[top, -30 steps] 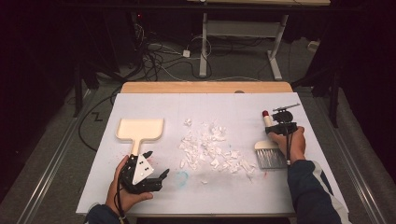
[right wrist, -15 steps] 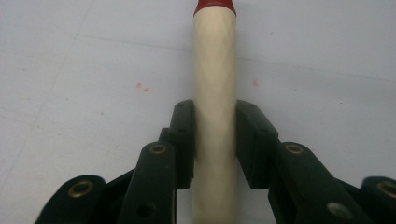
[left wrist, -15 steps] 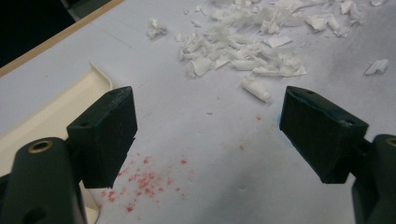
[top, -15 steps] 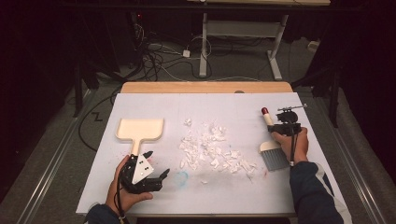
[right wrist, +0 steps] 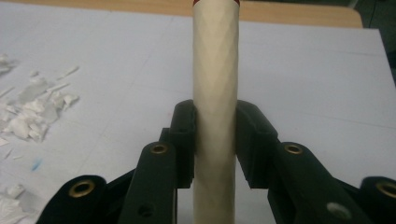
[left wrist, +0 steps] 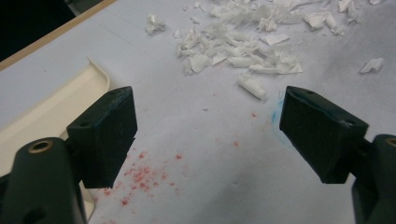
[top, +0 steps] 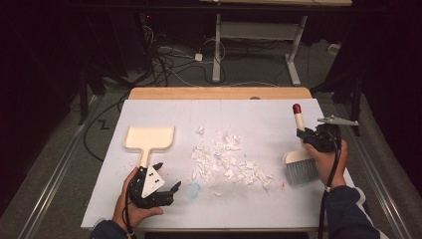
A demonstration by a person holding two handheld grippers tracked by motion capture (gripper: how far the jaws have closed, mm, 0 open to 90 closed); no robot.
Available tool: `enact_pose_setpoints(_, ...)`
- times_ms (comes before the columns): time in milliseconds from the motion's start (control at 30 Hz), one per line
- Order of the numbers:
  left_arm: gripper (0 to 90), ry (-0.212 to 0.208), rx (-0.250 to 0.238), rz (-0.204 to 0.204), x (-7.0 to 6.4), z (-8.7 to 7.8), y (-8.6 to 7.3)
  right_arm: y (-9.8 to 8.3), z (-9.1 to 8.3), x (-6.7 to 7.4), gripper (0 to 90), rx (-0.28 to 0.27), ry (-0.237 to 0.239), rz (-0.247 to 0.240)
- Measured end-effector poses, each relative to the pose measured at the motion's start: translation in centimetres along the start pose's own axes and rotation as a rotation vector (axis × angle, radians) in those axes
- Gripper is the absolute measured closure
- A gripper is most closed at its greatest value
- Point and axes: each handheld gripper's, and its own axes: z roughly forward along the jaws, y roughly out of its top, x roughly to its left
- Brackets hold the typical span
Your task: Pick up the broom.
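A cream dustpan (top: 149,138) lies flat at the left of the white sheet (top: 259,114), with its handle toward me. My left gripper (top: 168,177) rests beside that handle, open, with nothing between the jaws. In the left gripper view (left wrist: 205,126) the dustpan (left wrist: 46,112) sits at the left. A pile of torn white paper scraps (top: 224,157) (left wrist: 243,42) covers the middle of the sheet. At the right, my right gripper (top: 311,137) (right wrist: 215,121) is shut on the cream handle (right wrist: 215,70) of a hand brush (top: 300,169) with grey bristles and a red tip.
The sheet covers a wooden table (top: 219,93). A blue smudge (top: 193,189) and red specks (left wrist: 144,175) mark the sheet near my left gripper. Cables (top: 164,59) and a white table frame (top: 259,35) stand on the dark floor beyond the far edge.
My right hand has carried the brush to the right and lifted it, away from the scraps. The left gripper and the dustpan have stayed put.
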Motion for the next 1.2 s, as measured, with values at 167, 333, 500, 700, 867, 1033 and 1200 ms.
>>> enact_pose_setpoints(167, 18.3, 0.0, -0.002, -0.008, 0.0, 0.1, 0.2, -0.1, -1.0, -0.3, 71.9, -0.045, 0.005, 0.007)
enact_pose_setpoints(333, 18.3, 0.008, -0.006, -0.01, 0.0, 0.1, 0.4, 0.3, -3.1, -0.1, 71.9, -0.108, 0.017, -0.013)
enact_pose_setpoints(500, 18.6, 0.009, -0.006, -0.014, -0.4, 0.0, 0.9, 0.8, -4.9, 1.1, 71.8, -0.169, 0.024, -0.039)
enact_pose_setpoints(700, 18.6, -0.029, -0.039, -0.021, -1.3, -0.3, 2.2, 1.6, -6.7, 3.5, 71.8, -0.217, 0.055, -0.086)
enact_pose_setpoints(867, 18.7, -0.126, -0.107, -0.061, -2.9, -0.1, 5.4, 2.0, -7.9, 6.0, 71.8, -0.25, 0.1, -0.107)
enact_pose_setpoints(1033, 18.6, -0.226, -0.17, -0.032, -5.2, 0.5, 8.3, 1.9, -8.0, 8.7, 71.8, -0.256, 0.149, -0.151)
enact_pose_setpoints(1200, 18.8, -0.323, -0.189, 0.007, -8.4, 2.5, 11.2, 1.7, -7.9, 10.9, 71.7, -0.266, 0.19, -0.183)
